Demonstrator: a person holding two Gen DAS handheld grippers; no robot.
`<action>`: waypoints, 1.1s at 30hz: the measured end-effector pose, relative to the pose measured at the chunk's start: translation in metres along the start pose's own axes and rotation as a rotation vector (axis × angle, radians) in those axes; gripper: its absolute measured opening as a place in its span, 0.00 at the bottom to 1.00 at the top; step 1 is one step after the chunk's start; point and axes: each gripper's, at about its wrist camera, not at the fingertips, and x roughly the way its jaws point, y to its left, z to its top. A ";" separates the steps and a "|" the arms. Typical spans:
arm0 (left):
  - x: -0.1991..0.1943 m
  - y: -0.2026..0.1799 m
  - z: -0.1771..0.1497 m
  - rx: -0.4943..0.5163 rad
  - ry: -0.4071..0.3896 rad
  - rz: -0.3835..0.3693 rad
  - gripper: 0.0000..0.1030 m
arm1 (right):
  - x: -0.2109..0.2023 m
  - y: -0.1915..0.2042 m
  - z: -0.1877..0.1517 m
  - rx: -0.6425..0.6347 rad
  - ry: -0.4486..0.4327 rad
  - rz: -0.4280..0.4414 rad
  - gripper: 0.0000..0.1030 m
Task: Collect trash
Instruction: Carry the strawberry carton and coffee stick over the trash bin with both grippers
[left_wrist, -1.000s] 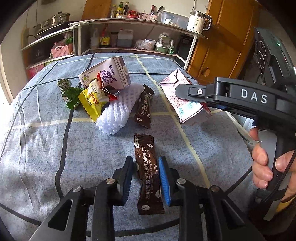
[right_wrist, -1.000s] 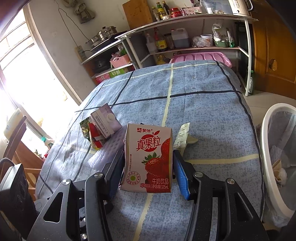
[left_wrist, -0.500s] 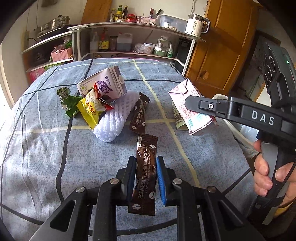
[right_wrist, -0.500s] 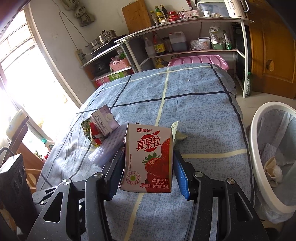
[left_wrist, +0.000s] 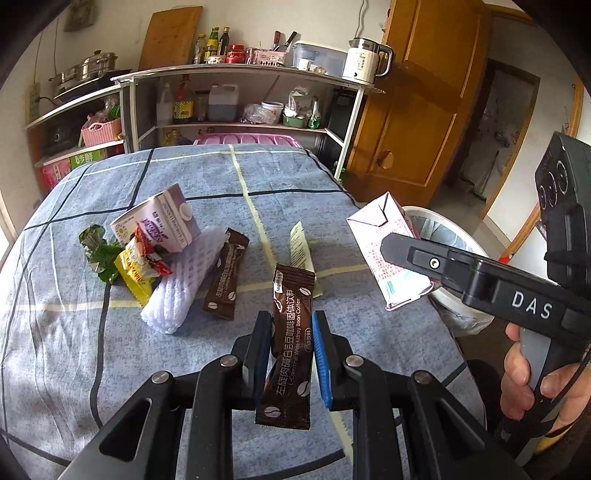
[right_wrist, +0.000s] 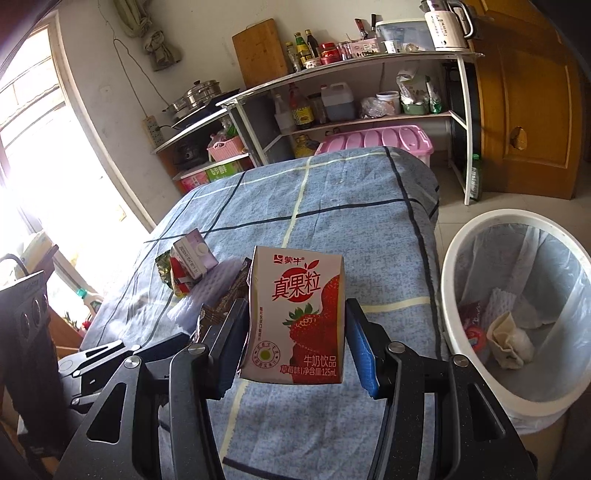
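Note:
My left gripper (left_wrist: 290, 338) is shut on a brown coffee sachet (left_wrist: 290, 332) and holds it above the blue checked cloth (left_wrist: 74, 332). My right gripper (right_wrist: 295, 336) is shut on a pink strawberry milk carton (right_wrist: 297, 314), lifted near the table's right edge; the carton also shows in the left wrist view (left_wrist: 388, 254). A white bin (right_wrist: 517, 314) with a liner and some trash stands on the floor to the right. On the cloth lie a purple milk carton (left_wrist: 159, 221), a white foam net (left_wrist: 184, 284), a second brown sachet (left_wrist: 225, 280), yellow and red wrappers (left_wrist: 140, 269) and a green wrapper (left_wrist: 96, 251).
A pale paper strip (left_wrist: 301, 247) lies on the cloth beyond the held sachet. Shelves (left_wrist: 240, 103) with bottles and pots stand behind the table, a pink crate (right_wrist: 373, 142) below them. A wooden door (left_wrist: 424, 110) is at the right.
My left gripper has closed on the coffee sachet and lifted it off the cloth. My right gripper has carried the strawberry carton right, toward the bin.

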 end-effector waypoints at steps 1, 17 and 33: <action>0.001 -0.004 0.002 0.006 -0.001 -0.006 0.22 | -0.003 -0.004 0.000 0.006 -0.006 -0.005 0.51; 0.033 -0.086 0.044 0.116 -0.001 -0.144 0.22 | -0.059 -0.102 0.002 0.156 -0.074 -0.175 0.51; 0.080 -0.174 0.056 0.210 0.049 -0.233 0.22 | -0.072 -0.173 -0.015 0.219 -0.034 -0.331 0.51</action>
